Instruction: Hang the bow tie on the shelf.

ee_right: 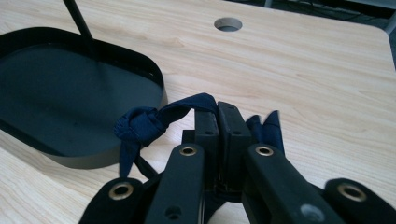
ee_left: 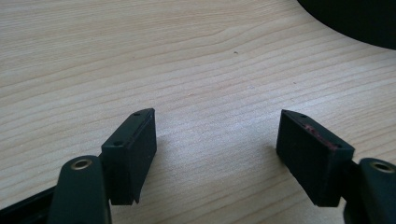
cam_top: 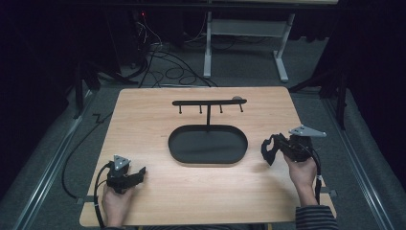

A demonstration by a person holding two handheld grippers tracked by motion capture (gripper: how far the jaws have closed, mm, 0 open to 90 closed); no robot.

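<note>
While clamped together on one dark blue knotted fabric band [ee_right: 154,122], holds the right gripper [cam_top: 269,148] just above the right side of the wooden table [cam_top: 158,191], jaws pressed flat with the cloth pinched between them. Band loops out to the left of the jaws in the right gripper view, one knot showing, loose ends trailing down and behind. Sits just right of one black oval tray [cam_top: 208,144], which lies mid-table. Rises from the tray's far edge: one thin post carrying one horizontal bar [cam_top: 209,102] with four short pegs hanging beneath. Rests low at the near left of the table, well apart from the tray: the left gripper [ee_left: 217,154], jaws wide apart, nothing but bare wood grain between them. Counts two grippers, two hands, one band, one tray, one rack. Shows one round hole [ee_right: 228,24] in the tabletop, far right, beyond the band.
</note>
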